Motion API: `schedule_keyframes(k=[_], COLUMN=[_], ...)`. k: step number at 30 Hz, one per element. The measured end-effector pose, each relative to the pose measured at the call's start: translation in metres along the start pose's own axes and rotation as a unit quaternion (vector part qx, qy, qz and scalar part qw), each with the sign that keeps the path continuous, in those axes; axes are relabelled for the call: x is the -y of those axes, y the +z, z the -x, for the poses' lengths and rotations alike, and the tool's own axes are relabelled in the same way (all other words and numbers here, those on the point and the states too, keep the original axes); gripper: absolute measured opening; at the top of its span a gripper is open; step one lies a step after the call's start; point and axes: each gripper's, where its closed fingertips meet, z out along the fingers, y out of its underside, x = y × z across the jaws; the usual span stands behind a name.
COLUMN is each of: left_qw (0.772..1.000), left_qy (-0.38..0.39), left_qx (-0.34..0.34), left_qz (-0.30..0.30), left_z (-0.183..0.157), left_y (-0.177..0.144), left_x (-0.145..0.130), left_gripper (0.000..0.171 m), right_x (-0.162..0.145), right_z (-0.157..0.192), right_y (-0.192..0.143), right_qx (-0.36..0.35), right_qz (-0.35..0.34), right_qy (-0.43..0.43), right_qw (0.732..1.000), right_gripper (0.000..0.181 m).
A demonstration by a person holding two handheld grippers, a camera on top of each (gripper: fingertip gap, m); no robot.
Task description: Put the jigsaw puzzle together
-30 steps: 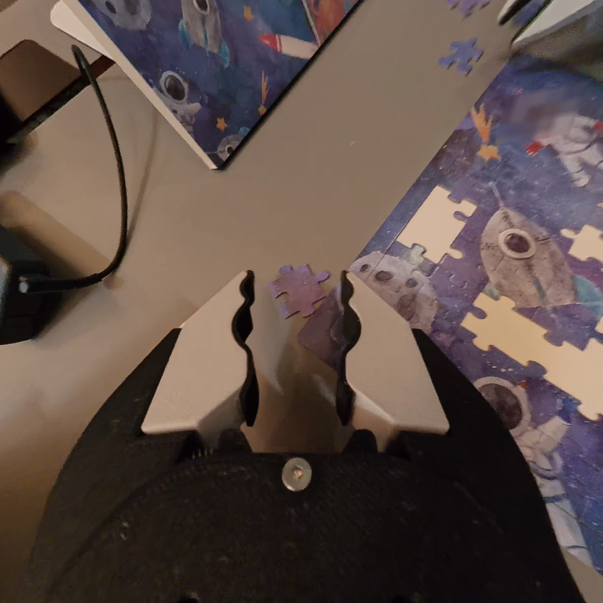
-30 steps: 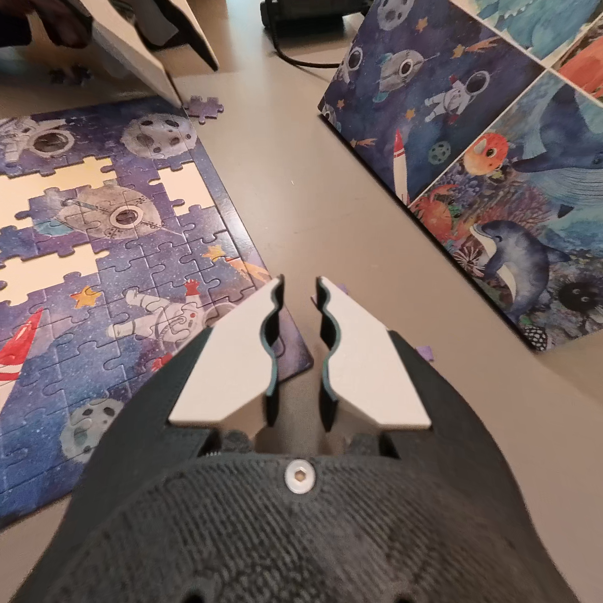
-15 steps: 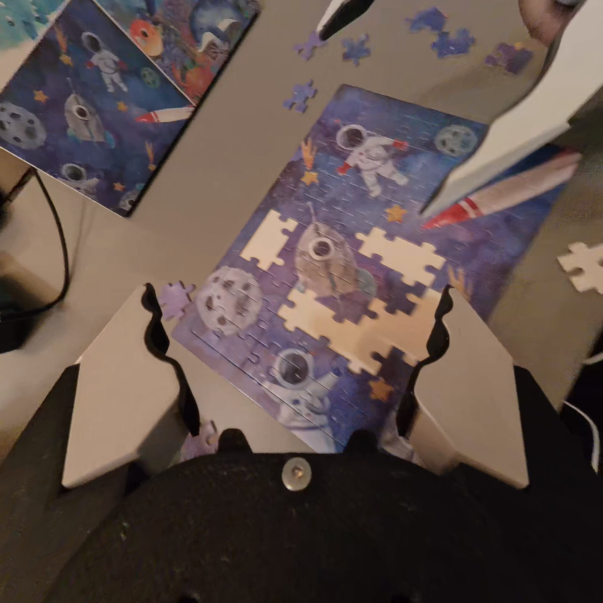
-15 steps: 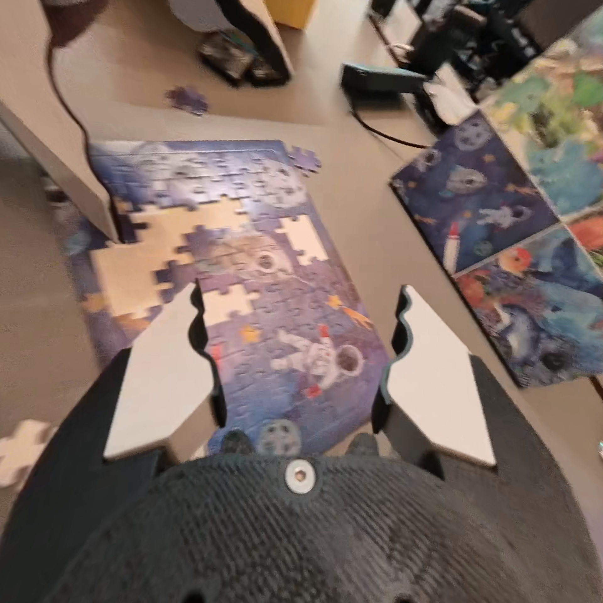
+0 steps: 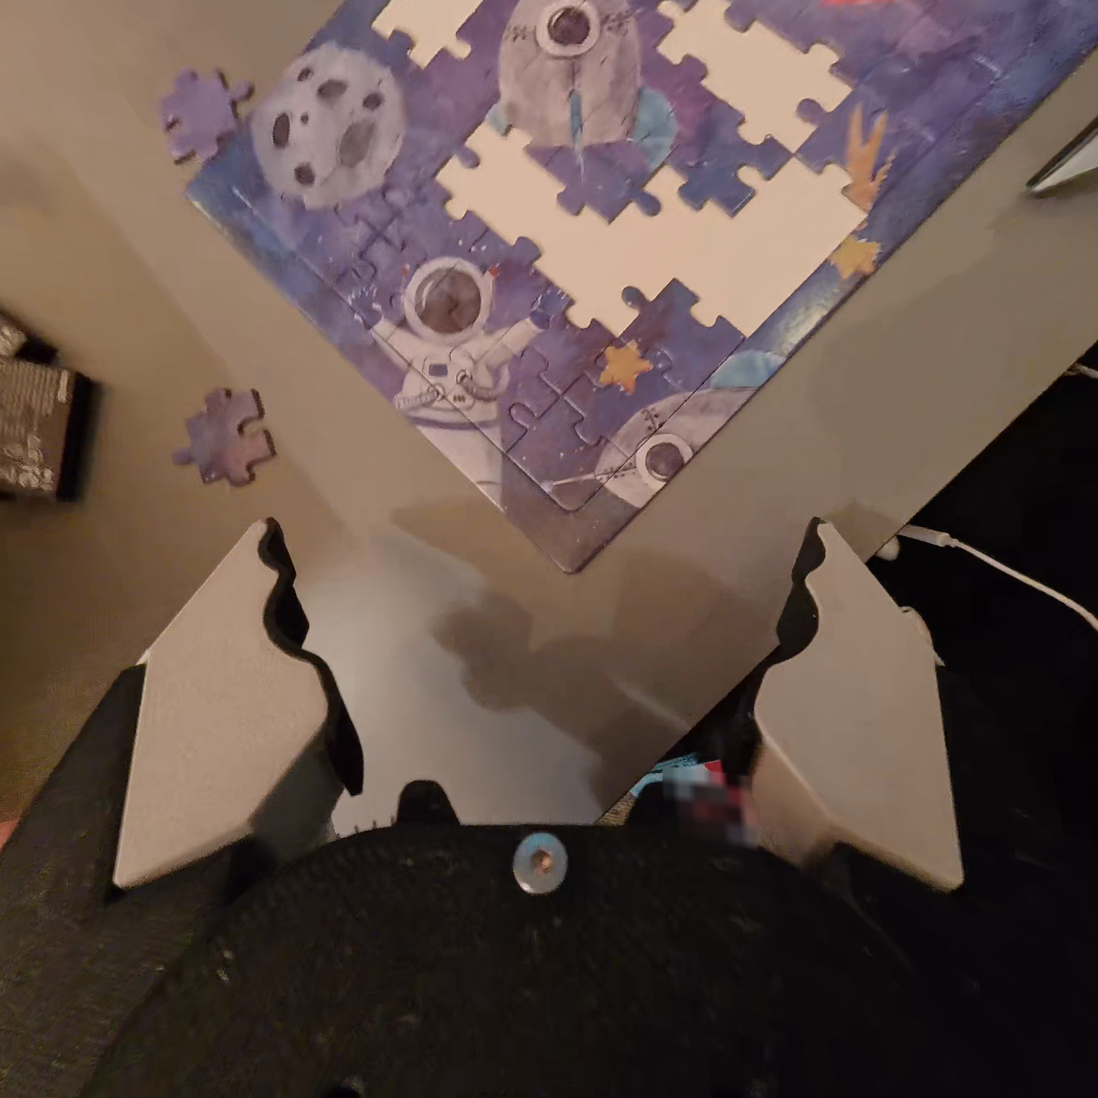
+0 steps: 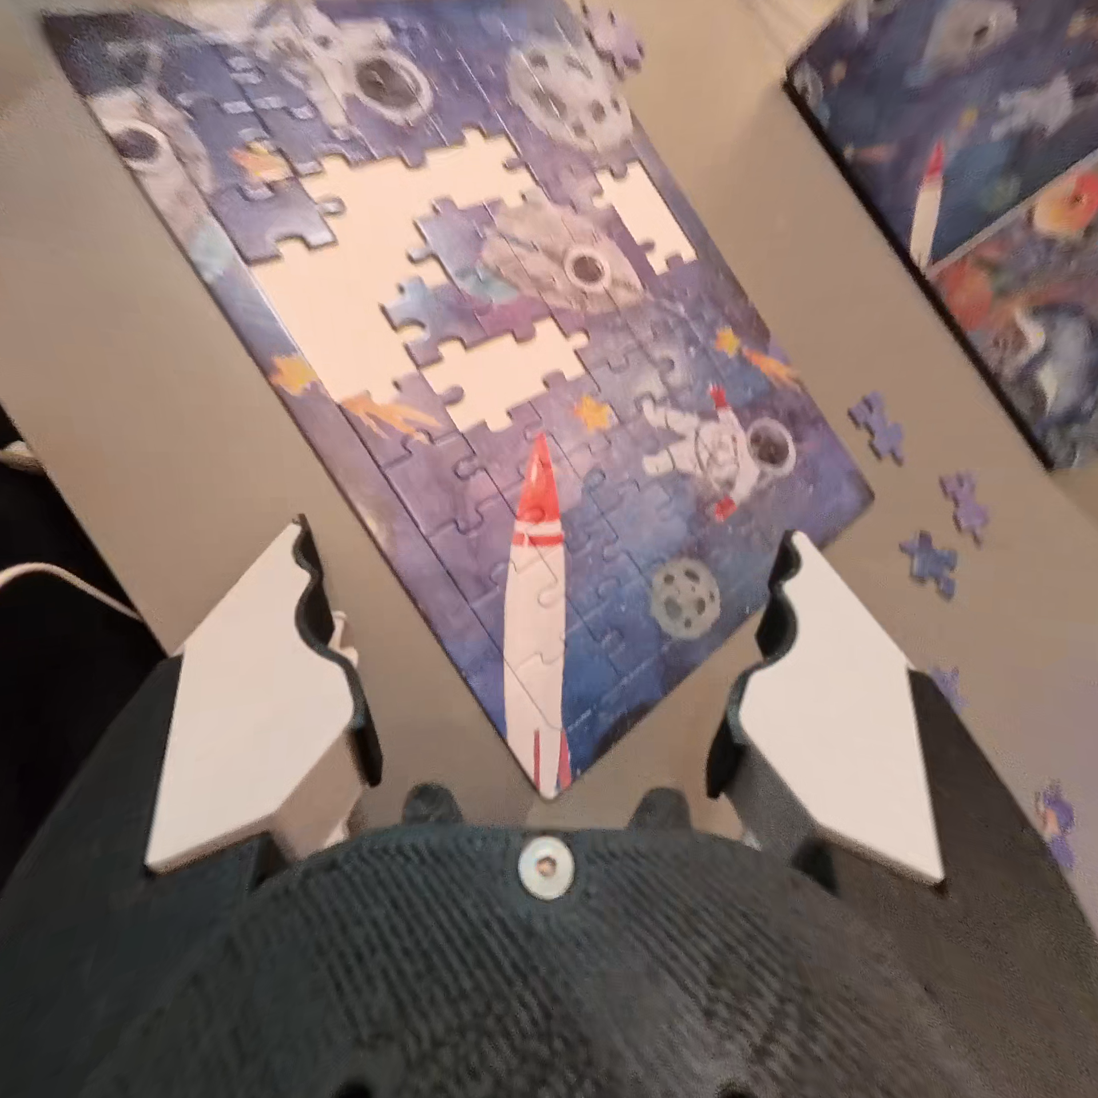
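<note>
Left gripper (image 5: 543, 523): spread wide, empty, above bare table (image 5: 119, 237); jigsaw puzzle (image 5: 535, 386) ahead, its corner between the fingers. Right gripper (image 6: 543, 535): spread wide, empty, over puzzle's rocket corner. Loose pieces (image 6: 927, 561) right of the puzzle; one loose piece (image 5: 229, 437) left

Left hand-held gripper (image 5: 543, 529): 1.0 s ago fingers narrowly apart, low over a loose purple cardboard jigsaw piece (image 5: 202, 113) at the corner of the blue space-themed jigsaw puzzle (image 5: 475, 380); now jaws spread wide and empty, pulled back toward the near corner of the grey surface (image 5: 148, 237); a second loose purple piece (image 5: 229, 437) has come into view at left. Right hand-held gripper (image 6: 546, 532): 1.0 s ago nearly closed beside the puzzle's edge; now wide apart, raised, looking along the puzzle (image 6: 594, 535) from its rocket end; view motion-blurred; small purple pieces (image 6: 930, 561) now visible at right.
</note>
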Motion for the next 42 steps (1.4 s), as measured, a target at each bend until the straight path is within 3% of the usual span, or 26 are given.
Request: schedule_keyframes(k=[7, 13, 30, 42], left_qw=[1.0, 0.997, 0.996, 0.996], left_qy=[-0.008, -0.028, 0.009, 0.011], left_qx=[-0.016, -0.061, -0.085, -0.085], left_qz=[0.018, 0.028, 0.022, 0.014], left_z=[0.001, -0.002, -0.007, -0.007], left_y=[0.013, 0.024, 0.053, 0.06], left_x=[0.0, 0.001, 0.044, 0.053], left_gripper=[0.154, 0.158, 0.154, 0.156], right_x=[-0.022, -0.031, -0.035, -0.036], right_z=[-0.004, -0.001, -0.033, -0.043], right_y=[-0.002, 0.006, 0.018, 0.022], right_qx=[0.015, 0.072, 0.067, 0.075], right_qz=[0.006, 0.007, 0.007, 0.007], right_qy=[0.084, 0.145, 0.15, 0.143], right_qw=[0.996, 0.987, 0.986, 0.987], right_gripper=[0.141, 0.139, 0.137, 0.136])
